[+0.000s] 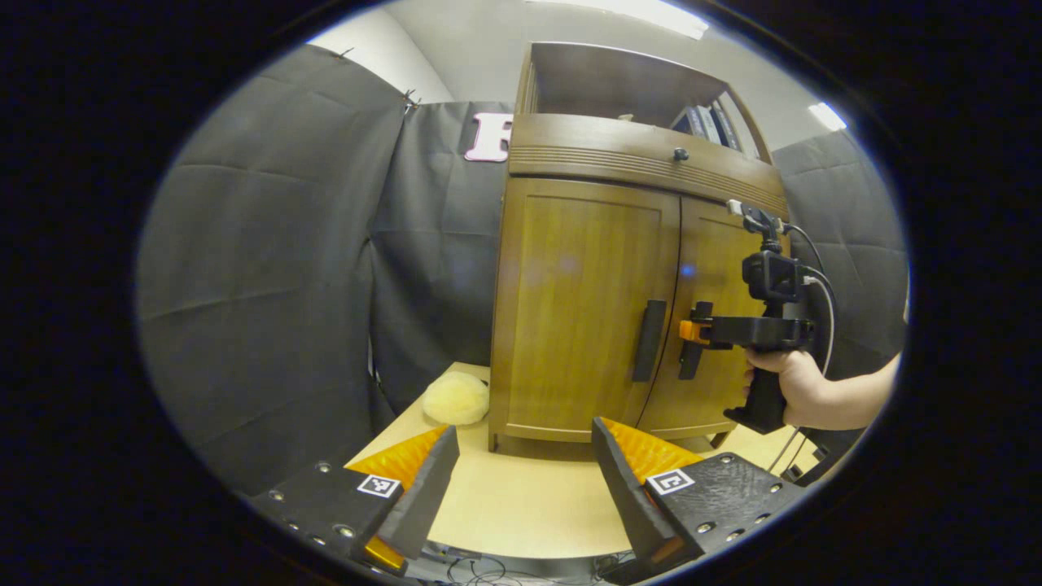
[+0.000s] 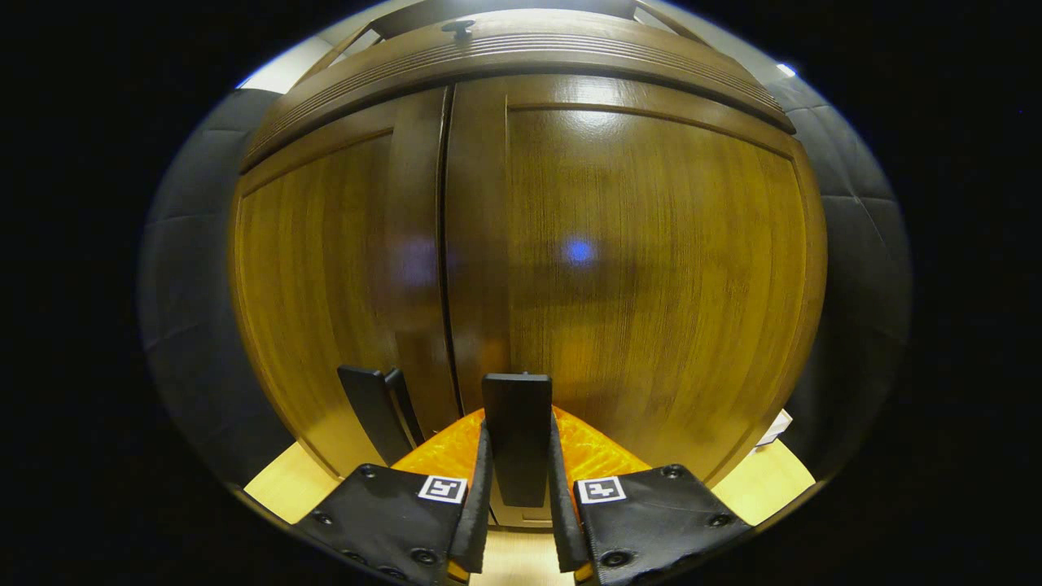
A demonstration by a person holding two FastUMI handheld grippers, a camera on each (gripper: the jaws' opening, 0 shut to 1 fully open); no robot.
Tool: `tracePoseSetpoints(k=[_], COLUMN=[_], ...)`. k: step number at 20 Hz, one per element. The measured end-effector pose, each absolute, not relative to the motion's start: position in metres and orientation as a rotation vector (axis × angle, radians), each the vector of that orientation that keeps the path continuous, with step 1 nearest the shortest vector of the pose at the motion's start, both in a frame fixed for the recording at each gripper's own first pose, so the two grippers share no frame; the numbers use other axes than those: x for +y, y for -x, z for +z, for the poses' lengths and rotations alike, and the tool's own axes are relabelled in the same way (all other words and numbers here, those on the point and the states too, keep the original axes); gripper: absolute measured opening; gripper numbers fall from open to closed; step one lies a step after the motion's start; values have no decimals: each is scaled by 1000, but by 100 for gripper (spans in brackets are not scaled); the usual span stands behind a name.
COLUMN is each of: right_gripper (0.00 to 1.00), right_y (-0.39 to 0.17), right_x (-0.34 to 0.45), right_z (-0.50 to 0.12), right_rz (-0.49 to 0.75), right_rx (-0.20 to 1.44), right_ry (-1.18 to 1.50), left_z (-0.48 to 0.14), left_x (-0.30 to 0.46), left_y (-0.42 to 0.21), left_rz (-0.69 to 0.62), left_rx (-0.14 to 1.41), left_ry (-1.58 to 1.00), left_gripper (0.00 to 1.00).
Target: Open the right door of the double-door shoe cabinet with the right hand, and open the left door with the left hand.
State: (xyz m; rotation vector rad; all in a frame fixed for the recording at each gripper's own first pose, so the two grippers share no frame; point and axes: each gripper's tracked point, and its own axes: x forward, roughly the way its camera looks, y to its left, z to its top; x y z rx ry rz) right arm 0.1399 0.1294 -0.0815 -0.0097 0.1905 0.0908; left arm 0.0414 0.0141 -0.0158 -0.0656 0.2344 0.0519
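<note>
The shoe cabinet (image 1: 602,268) stands on a pale wooden worktop (image 1: 521,505) in the booth, its 2 doors both shut and meeting at a thin vertical seam. In the left gripper view the left door (image 1: 582,309) carries a dark vertical handle (image 1: 649,340) close to the seam, and the right door (image 1: 712,325) has its own dark handle (image 1: 692,346) just across it. Above the doors runs a ribbed wooden band with a small dark knob (image 1: 680,154), and an open shelf on top holds some upright books (image 1: 707,124).

The left tool (image 1: 521,480) hangs well back from the cabinet, low over the worktop, its 2 fingers spread wide with nothing between them. A pale fluffy ball (image 1: 456,398) lies on the worktop just beside the cabinet's left corner.

Farther off in the same view a hand (image 1: 785,382) grips the stem of the right tool (image 1: 690,332), which reaches level toward the right door's handle. In the right gripper view the right tool (image 2: 518,456) is pressed around the right door's handle (image 2: 518,431): both fingers (image 2: 476,505) sit tight against its 2 sides, pinching it. The left door's handle (image 2: 376,411) stands just to its left, apart from the fingers, and the right door (image 2: 651,268) lies flush with its neighbour
</note>
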Motion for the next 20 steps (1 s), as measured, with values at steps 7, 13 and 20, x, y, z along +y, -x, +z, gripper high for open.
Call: tracePoseSetpoints(k=[7,13,20], right_gripper=[18,9,10], right_y=[-142,-138,-107], right_x=[133,130,126], right_z=[-84,-84,-86], right_rz=[165,190,215], right_rx=[191,222,228], right_ry=[11,73,77], left_z=[-21,-4,13], left_x=[9,18,6], left_y=[-47,-41,-35], left_rz=[17,-17,-52], left_rx=[251,231,207], left_ry=[56,79,84], left_gripper=[96,92,96])
